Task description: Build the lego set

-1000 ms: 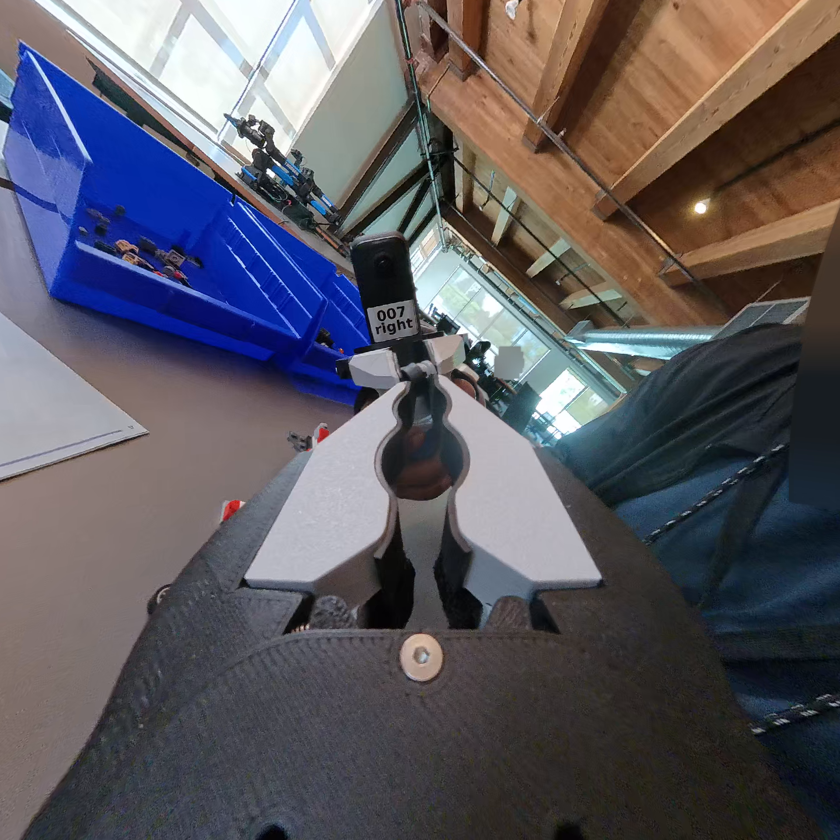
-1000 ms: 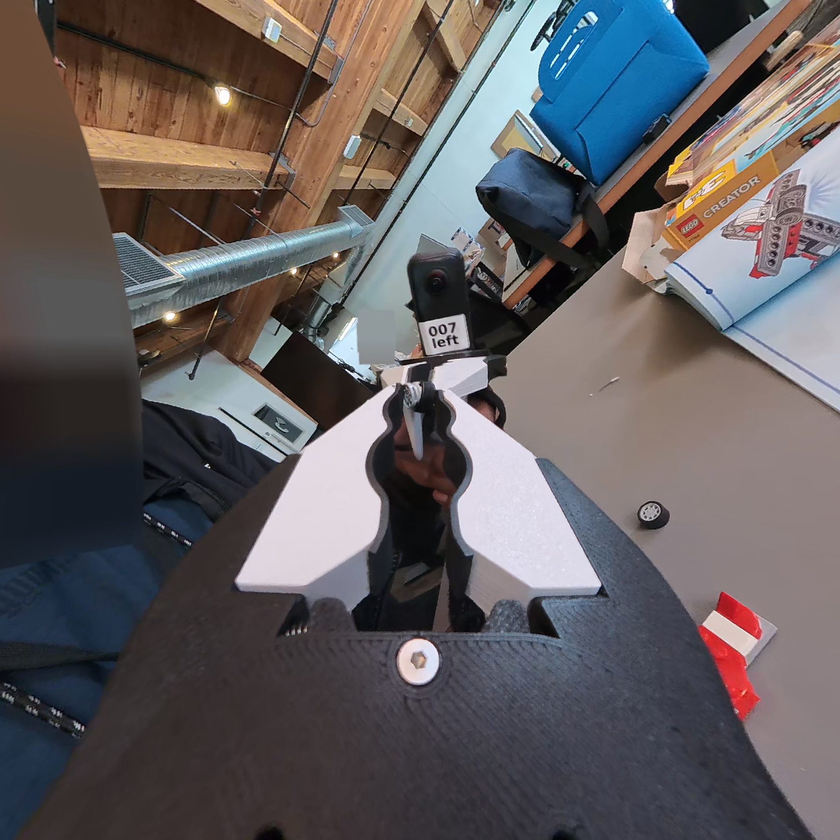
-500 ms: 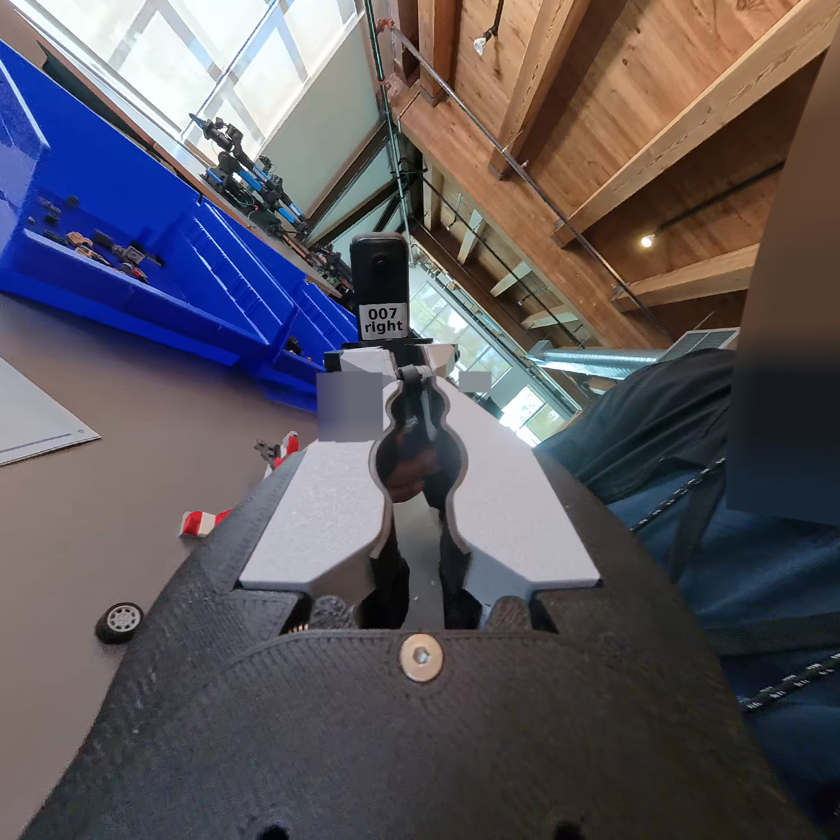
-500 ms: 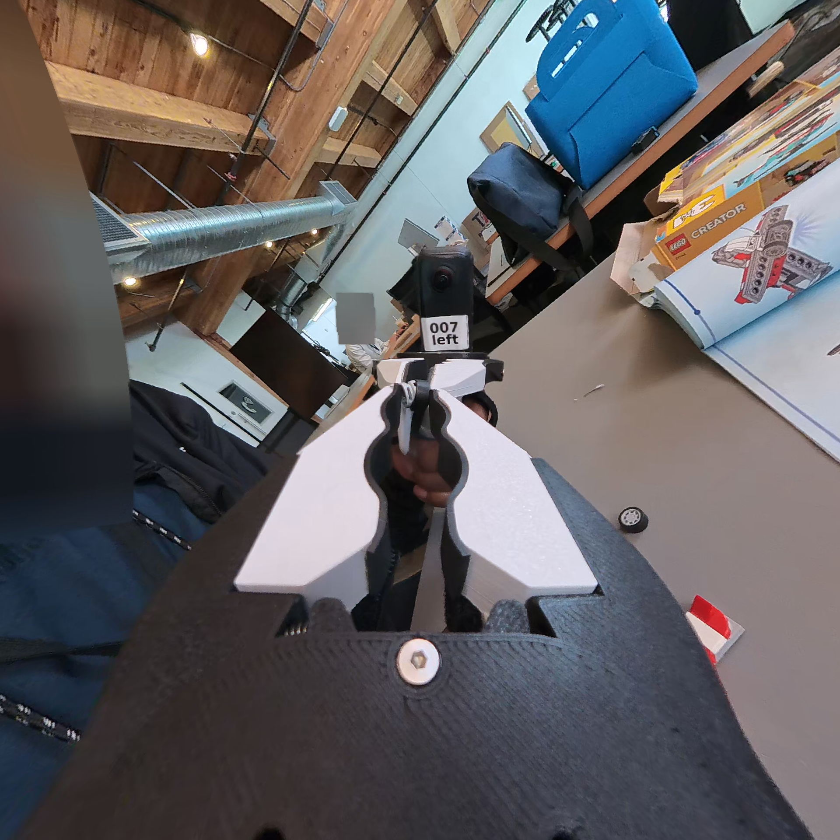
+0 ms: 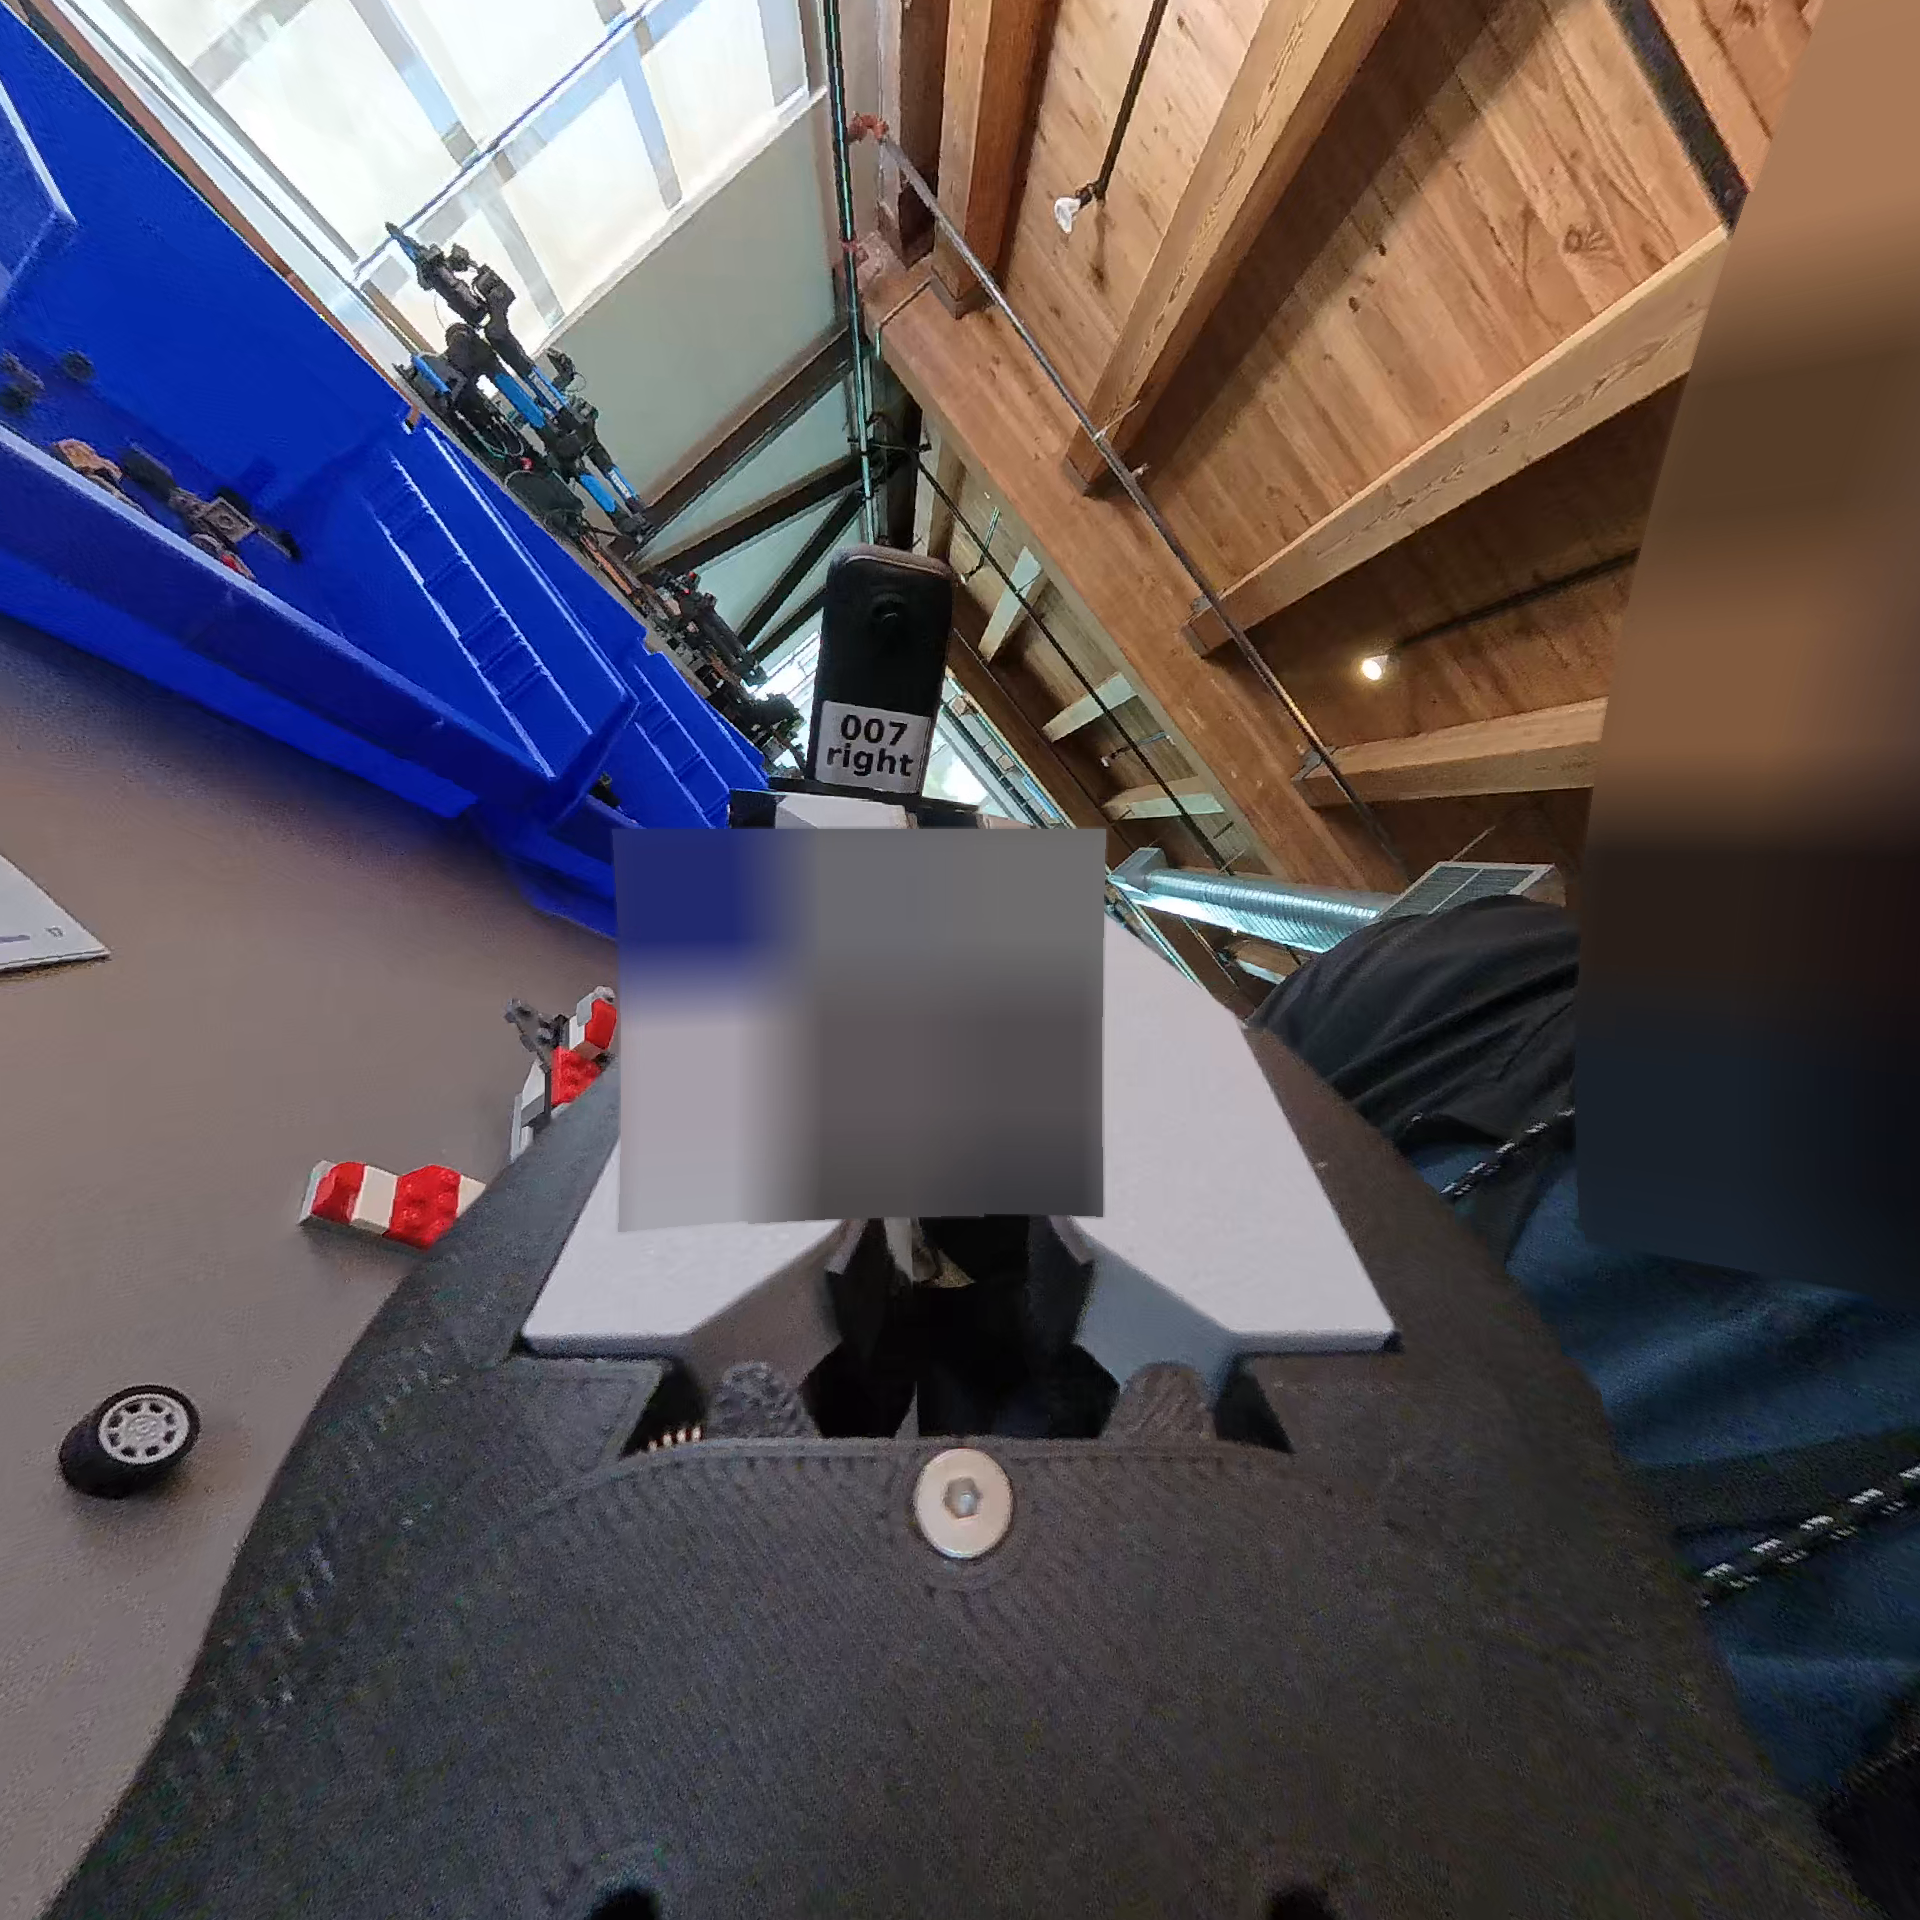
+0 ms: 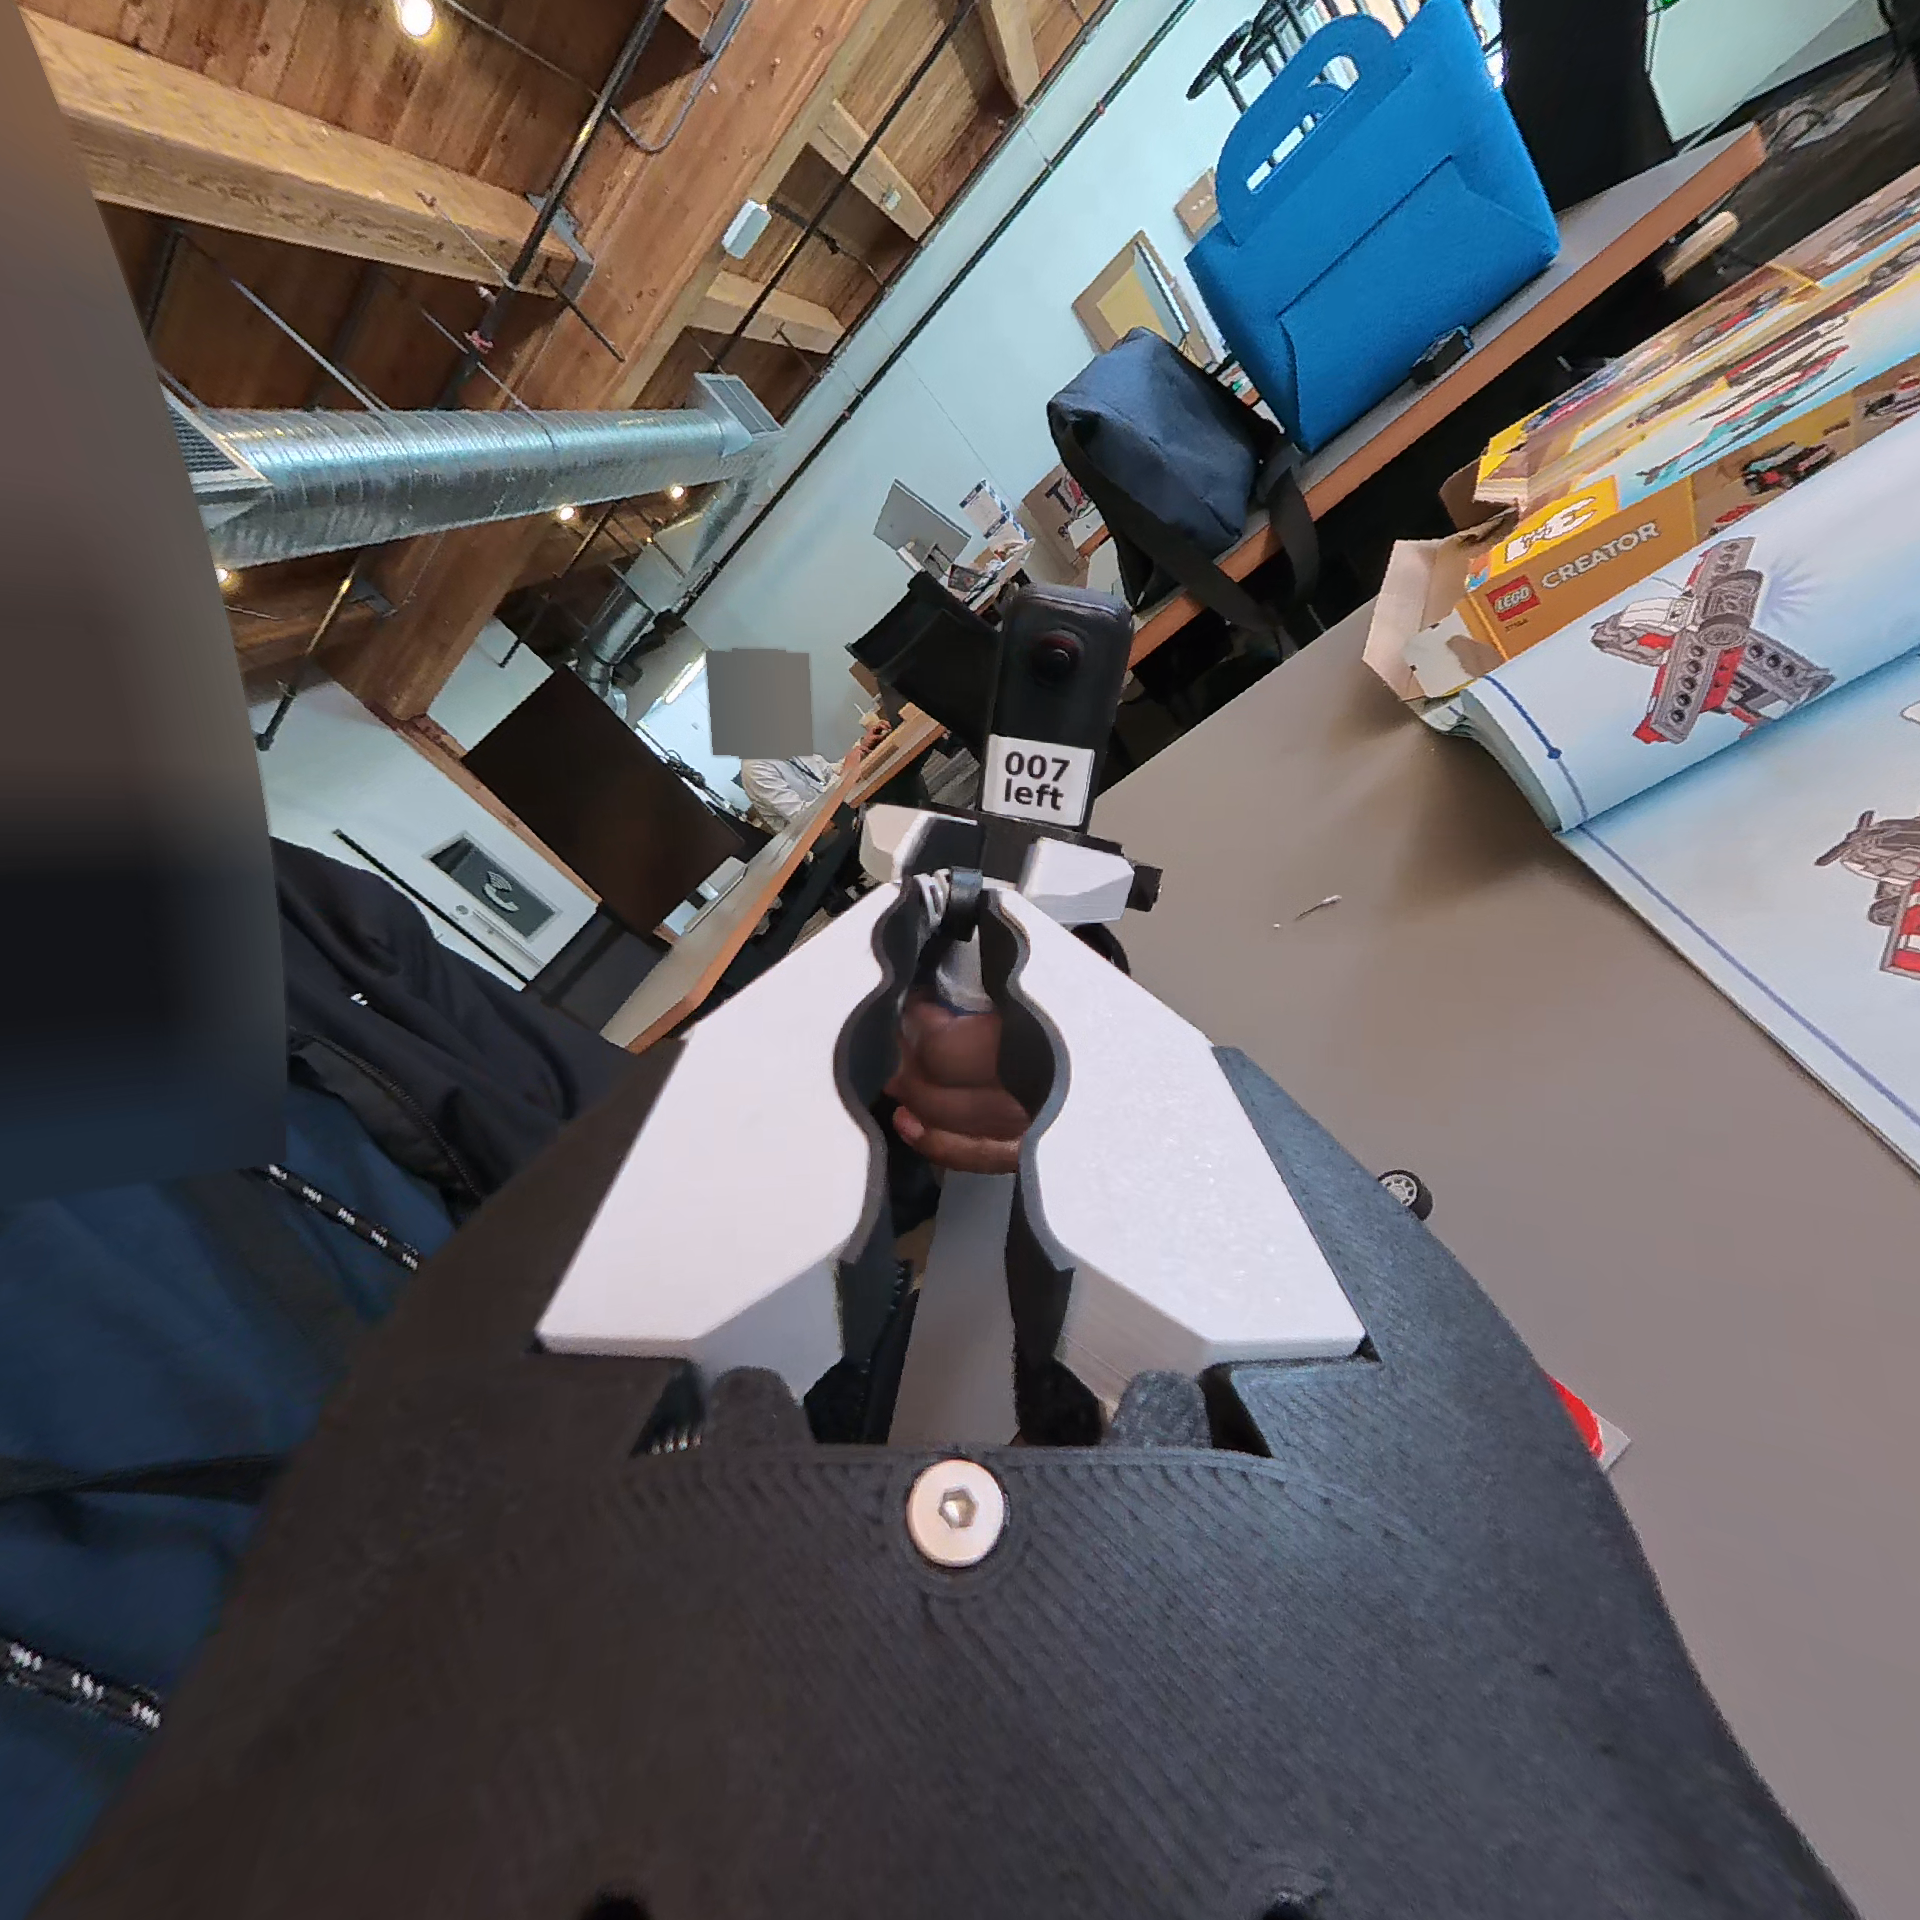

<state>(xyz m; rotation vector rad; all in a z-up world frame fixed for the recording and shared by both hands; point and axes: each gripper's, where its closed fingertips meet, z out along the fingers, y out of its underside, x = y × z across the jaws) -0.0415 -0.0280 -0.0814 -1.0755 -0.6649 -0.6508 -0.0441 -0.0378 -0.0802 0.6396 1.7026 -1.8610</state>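
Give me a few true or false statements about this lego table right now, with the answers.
1. A loose black wheel lies on the table. True.
2. The instruction booklet is closed. False: it lies open, showing build pictures.
3. The red and white brick piece sits inside the blue bins. False: it lies on the table, apart from them.
4. The right gripper is wide open. False: its fingertips nearly meet around a small part.
5. The set box lies beyond the booklet. True.
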